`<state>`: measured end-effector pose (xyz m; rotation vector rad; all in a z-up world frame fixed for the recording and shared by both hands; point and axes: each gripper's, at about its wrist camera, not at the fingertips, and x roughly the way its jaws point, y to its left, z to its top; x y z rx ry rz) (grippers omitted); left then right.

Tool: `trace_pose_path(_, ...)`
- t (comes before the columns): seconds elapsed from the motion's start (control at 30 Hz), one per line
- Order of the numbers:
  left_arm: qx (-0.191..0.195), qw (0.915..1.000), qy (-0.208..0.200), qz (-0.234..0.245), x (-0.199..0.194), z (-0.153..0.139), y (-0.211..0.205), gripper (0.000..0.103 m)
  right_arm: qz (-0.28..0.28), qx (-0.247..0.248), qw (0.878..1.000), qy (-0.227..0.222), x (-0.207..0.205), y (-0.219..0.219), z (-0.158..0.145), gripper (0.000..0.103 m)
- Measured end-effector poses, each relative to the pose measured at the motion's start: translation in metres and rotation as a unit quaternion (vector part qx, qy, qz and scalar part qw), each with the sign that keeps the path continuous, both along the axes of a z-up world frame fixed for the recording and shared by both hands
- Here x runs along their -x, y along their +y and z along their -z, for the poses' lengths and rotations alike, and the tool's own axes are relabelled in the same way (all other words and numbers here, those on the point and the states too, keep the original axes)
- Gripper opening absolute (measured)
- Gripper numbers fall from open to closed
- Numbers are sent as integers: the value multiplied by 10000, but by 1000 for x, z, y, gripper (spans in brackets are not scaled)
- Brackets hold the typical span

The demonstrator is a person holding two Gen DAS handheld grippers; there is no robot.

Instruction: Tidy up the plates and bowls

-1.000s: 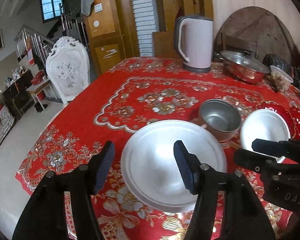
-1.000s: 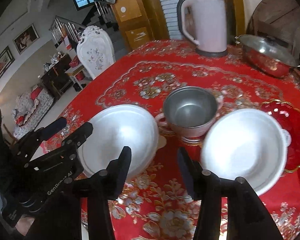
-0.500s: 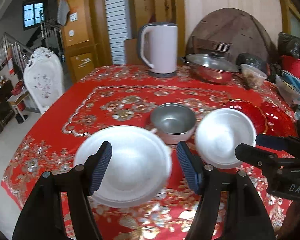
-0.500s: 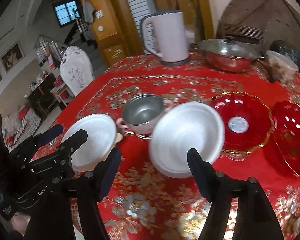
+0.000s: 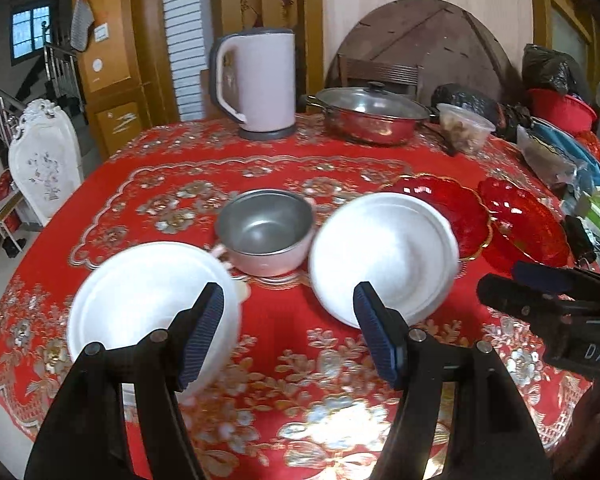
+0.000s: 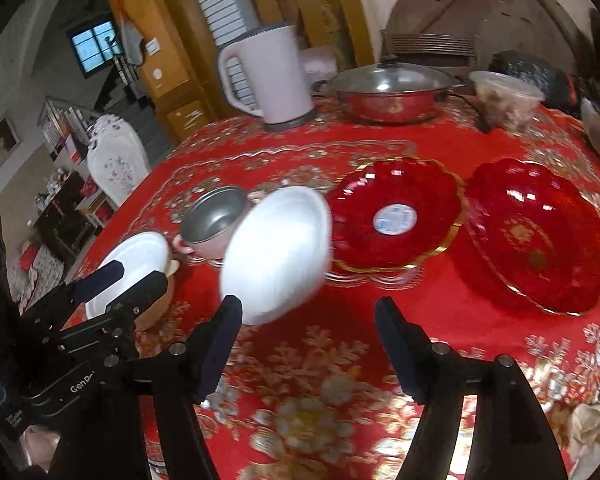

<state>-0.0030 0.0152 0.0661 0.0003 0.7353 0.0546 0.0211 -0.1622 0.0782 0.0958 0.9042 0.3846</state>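
Both tongs spread wide, holding nothing, left gripper (image 5: 288,334) between two white bowls (image 5: 384,254); only right gripper (image 6: 306,340) view shows both red plates (image 6: 396,214) fully.

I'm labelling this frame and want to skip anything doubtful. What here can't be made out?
- Left white bowl: left wrist view, near rim hidden behind the left gripper finger; right wrist view, mostly covered by that gripper.
- Right white bowl: right wrist view, motion-blurred, rim unclear.
- Plastic container: contents too small to identify.
- Label in the red plate: print unreadable.
- Right gripper: open, holding nothing.
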Motion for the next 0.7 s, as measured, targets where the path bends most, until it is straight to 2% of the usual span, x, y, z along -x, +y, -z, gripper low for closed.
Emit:
trace_pose_path(0.17, 138, 9995, 102, 272, -5, 2, -24, 67, 382, -3, 9993, 22, -1, -38, -1, 72)
trace_pose_path(0.4, 143, 9981, 156, 577, -12, 1, -58, 67, 713, -121, 9973, 97, -4, -77, 1, 73)
trace_pose_path(0.7, 81, 9974, 218, 681, -18, 3, -75, 67, 685, -292, 9970, 221, -11, -84, 4, 73)
